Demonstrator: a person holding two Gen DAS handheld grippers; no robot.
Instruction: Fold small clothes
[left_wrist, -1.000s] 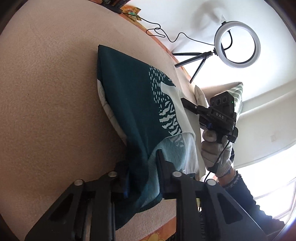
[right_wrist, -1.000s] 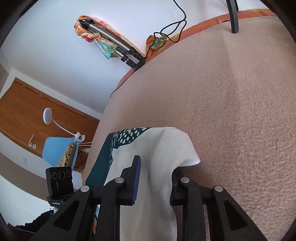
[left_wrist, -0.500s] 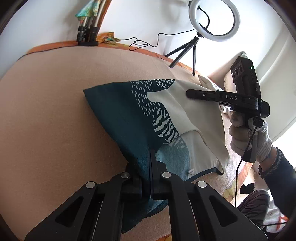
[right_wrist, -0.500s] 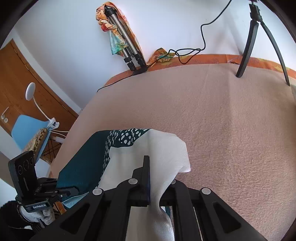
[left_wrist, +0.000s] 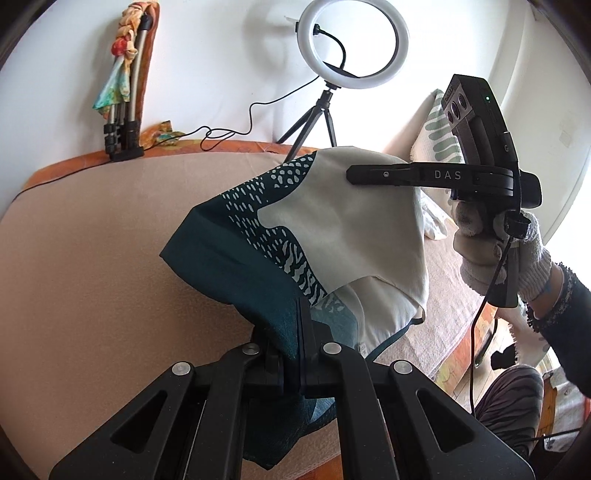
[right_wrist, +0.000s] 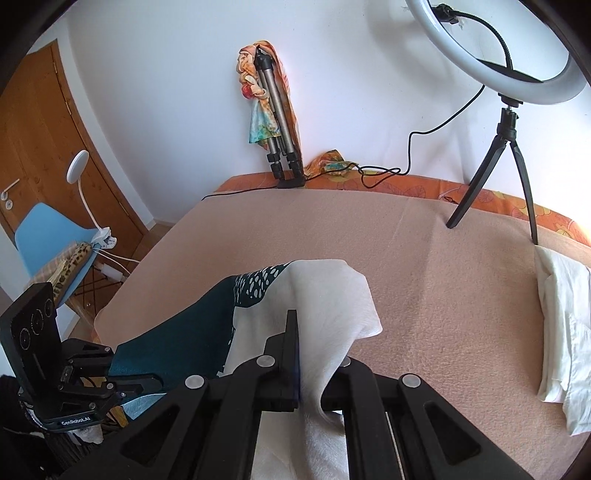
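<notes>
A small teal and white patterned garment (left_wrist: 280, 240) hangs stretched between my two grippers above the beige blanket (left_wrist: 92, 258). My left gripper (left_wrist: 293, 332) is shut on its teal edge. My right gripper (right_wrist: 310, 354) is shut on its white edge (right_wrist: 332, 302). The right gripper also shows in the left wrist view (left_wrist: 354, 174), gripping the white part at upper right. The left gripper shows in the right wrist view (right_wrist: 147, 384) at lower left, holding the teal part (right_wrist: 177, 332).
A ring light on a tripod (right_wrist: 506, 110) stands at the back right of the bed. A folded tripod (right_wrist: 277, 122) leans on the wall. White clothes (right_wrist: 561, 332) lie at the right edge. A blue chair (right_wrist: 44, 236) stands left of the bed.
Both grippers closed on the garment and lifted it off the blanket. The cloth now hangs between them, and both views have tilted up toward the wall.
</notes>
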